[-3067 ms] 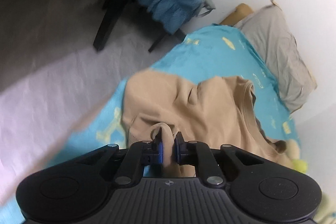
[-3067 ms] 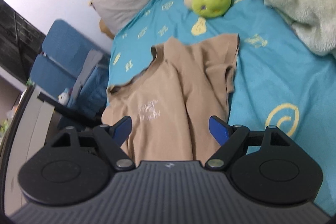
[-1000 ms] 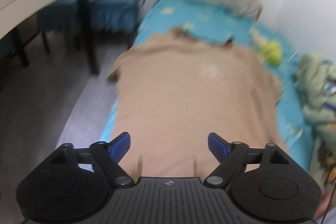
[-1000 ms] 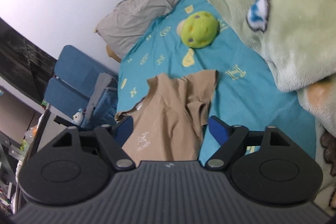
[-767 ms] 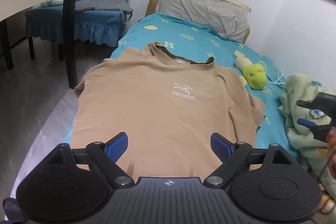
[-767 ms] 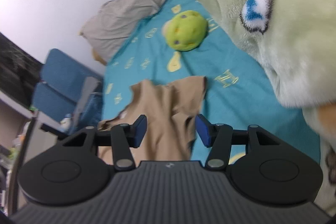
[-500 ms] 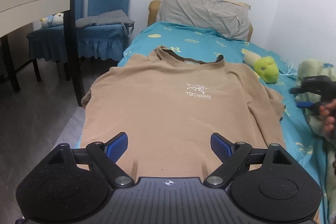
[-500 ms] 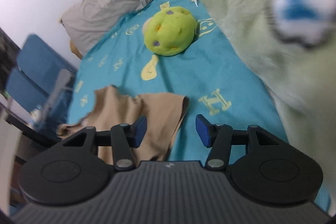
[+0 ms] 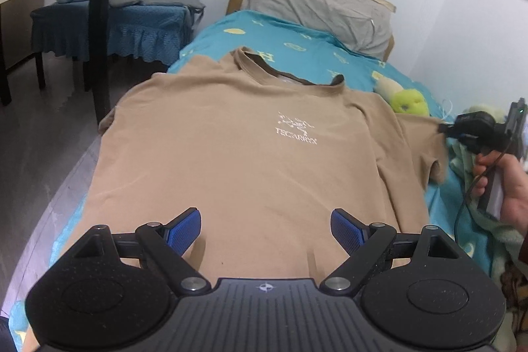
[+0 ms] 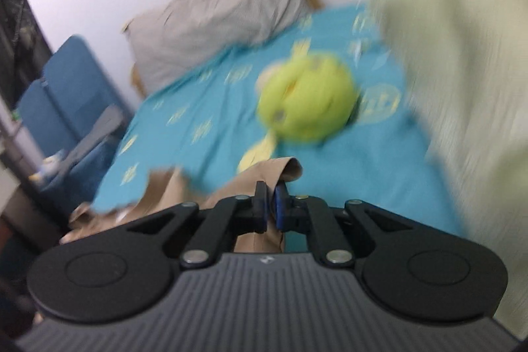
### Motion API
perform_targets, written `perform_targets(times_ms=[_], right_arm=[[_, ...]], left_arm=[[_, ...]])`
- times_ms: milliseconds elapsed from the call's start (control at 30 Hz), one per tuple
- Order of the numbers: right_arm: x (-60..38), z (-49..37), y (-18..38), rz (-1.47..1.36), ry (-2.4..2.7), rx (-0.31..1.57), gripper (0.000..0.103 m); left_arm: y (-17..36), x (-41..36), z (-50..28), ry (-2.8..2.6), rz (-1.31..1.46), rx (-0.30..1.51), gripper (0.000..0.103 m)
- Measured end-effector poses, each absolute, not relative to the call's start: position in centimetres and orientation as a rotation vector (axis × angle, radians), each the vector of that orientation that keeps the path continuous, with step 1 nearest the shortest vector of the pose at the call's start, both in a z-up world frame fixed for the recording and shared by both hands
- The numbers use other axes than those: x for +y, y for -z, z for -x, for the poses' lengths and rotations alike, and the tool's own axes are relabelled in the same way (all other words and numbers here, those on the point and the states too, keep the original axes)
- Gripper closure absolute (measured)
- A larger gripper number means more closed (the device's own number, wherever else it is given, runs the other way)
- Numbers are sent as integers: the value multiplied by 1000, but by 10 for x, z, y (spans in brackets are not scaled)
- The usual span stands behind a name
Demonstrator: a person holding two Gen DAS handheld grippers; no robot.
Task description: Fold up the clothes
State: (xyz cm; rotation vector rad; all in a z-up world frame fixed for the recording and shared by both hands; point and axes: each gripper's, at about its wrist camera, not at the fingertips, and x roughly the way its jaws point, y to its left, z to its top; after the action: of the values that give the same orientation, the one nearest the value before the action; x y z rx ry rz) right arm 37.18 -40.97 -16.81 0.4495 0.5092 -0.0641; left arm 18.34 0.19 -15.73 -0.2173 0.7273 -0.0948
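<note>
**Tan shirt flat on the bed, right sleeve pinched**

Spread front-up across the turquoise bedsheet (image 9: 307,45): a tan T-shirt (image 9: 250,160), collar toward the grey pillow (image 9: 316,9), white chest logo legible only from the left wrist view. Above the hem, the left gripper (image 9: 265,228), blue pads spread wide, nothing between them, cloth showing in the gap.

Seen from the left wrist view alone: the whole shirt, a blue chair (image 9: 148,5) with a folded grey cloth on its seat, a white desk edge, a framed picture on the wall, and a hand (image 9: 505,180) at the right edge carrying the other tool. There the right gripper (image 9: 444,129) meets the tip of the shirt's right sleeve.

From the right wrist view (heavily blurred): the right gripper (image 10: 270,203), jaws nearly together with a fold of tan sleeve (image 10: 264,174) clamped between the pads. Just beyond, a green plush toy (image 10: 307,101) lying on the sheet, and at the right a pale green fleece blanket (image 10: 462,55) filling the frame edge. No containers visible in either view.
</note>
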Motion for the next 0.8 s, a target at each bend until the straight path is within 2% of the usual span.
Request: perform_targets(times_ms=[100,200,267,333,400,500,533,800], right_arm=[[-419,-382,159,-344,186,476,95],[-434,-382,168,-408,218,516,90],[-443,-375,172,-472,188,554,77],[-451,-368,176,-537,155,587,40],[-450,-347,176,-639,110,564,26],[-433,-336,179,-775,99,656,25],[-431,-333,183,-793,109,649,23],[-419,-313,222,-937,189,592,24]], left_arm=[[157,0,-183,75,188,718,15],[160,-1,-185,57,178,728,15],[161,-1,-186,49,174,732,15],[160,-2,-186,39,167,730,15],[160,-3,-184,30,155,725,15],[158,-4,-180,18,134,720,15],[157,-4,-178,15,130,720,15],[149,-1,-160,-3,134,688,15]])
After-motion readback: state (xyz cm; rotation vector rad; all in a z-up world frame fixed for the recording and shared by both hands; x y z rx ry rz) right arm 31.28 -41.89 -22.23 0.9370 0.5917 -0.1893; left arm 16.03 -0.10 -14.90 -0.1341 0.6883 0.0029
